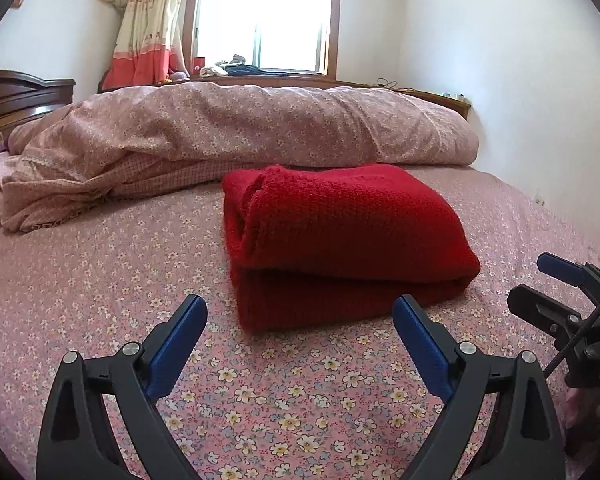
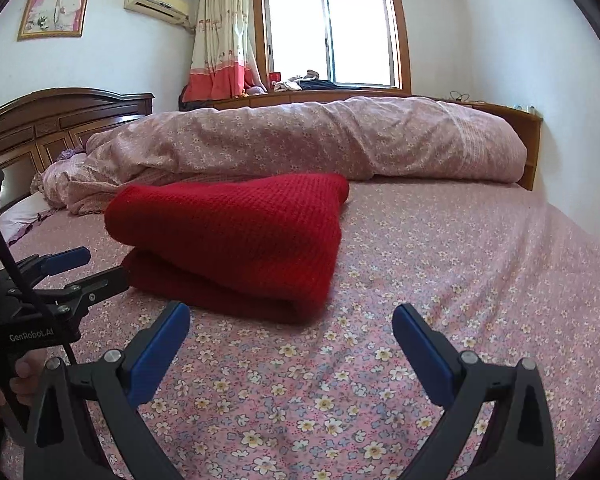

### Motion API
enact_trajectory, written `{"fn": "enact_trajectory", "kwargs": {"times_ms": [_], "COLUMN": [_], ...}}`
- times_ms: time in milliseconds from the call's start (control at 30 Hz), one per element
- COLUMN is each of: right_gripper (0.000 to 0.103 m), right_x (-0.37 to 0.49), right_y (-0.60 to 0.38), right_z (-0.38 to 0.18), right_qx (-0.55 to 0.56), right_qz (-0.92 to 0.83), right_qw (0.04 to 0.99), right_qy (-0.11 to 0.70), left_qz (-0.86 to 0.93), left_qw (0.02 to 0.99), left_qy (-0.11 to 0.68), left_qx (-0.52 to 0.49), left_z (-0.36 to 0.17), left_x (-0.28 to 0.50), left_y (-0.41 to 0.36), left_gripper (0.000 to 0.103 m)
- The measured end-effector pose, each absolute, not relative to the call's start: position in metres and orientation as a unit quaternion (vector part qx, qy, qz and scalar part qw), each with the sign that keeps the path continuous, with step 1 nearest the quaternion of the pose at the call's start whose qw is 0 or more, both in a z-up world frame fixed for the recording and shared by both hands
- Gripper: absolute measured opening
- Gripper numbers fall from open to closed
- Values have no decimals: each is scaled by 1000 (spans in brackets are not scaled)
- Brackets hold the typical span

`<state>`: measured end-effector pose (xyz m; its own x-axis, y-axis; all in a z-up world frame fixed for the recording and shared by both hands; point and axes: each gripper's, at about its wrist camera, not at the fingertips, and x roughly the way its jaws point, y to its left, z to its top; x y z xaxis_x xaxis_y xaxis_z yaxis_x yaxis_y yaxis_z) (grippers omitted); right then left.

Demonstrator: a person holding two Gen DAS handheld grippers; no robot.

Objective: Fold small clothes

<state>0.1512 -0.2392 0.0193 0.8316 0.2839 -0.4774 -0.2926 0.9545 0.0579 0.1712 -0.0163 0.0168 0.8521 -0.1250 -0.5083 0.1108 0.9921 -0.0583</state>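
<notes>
Folded red knit [image 2: 236,236] on floral bedsheet [image 2: 440,264]; right claw [image 2: 291,322] spread, empty

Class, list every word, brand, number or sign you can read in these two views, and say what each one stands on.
"GenRobot.AI": white letters on the black body of the left gripper, seen in the right wrist view.
Partial white letters on the right gripper body at the left wrist view's edge: cut off, unreadable.
Red box on the windowsill: any print too small to read.
Red knit garment: no label visible.
</notes>
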Motion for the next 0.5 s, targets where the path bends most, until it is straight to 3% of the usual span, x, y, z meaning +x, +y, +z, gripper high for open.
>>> {"fn": "enact_trajectory", "kwargs": {"times_ms": [500], "right_gripper": [103], "right_x": [156], "right_y": [-245], "right_z": [18], "right_qx": [0], "right_qz": [149], "right_qw": [955], "right_qy": [257], "left_qz": [-62], "left_qw": [961], "left_qy": [269], "left_qx": [-13], "left_z": [15], "left_x": [172], "left_y": [-18], "left_gripper": [91]}}
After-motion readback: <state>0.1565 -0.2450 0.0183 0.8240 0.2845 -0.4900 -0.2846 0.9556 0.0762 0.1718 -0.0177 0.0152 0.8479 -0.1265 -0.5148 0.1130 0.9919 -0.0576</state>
